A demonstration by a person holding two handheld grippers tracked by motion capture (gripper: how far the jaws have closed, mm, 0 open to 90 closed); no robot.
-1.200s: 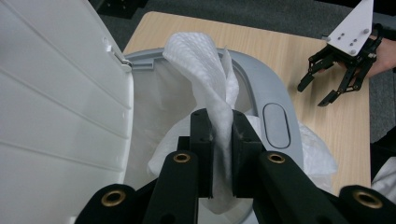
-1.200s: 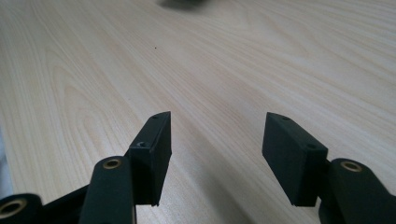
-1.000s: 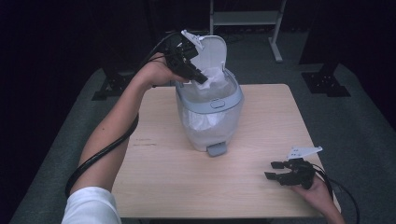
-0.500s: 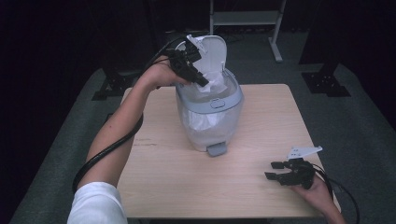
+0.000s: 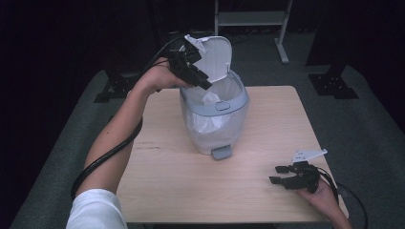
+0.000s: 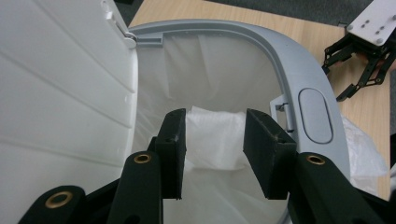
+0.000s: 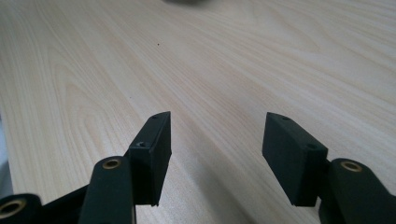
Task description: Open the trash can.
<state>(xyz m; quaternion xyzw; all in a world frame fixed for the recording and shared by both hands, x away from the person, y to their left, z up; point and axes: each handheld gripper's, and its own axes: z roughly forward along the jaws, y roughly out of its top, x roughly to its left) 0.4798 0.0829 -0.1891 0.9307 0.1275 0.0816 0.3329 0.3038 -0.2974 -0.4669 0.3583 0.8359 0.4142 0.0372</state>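
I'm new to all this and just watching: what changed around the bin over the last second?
The left gripper has just been opening over the bin; a white tissue now lies loose in the liner beyond its jaws. The right gripper stayed open on the table, and the lid stayed up.

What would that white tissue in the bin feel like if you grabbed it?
The tissue looks thin and creased, so probably floppy and very light. It lies loose on the bin's liner, so the left tongs would likely crumple it rather than lift it flat.
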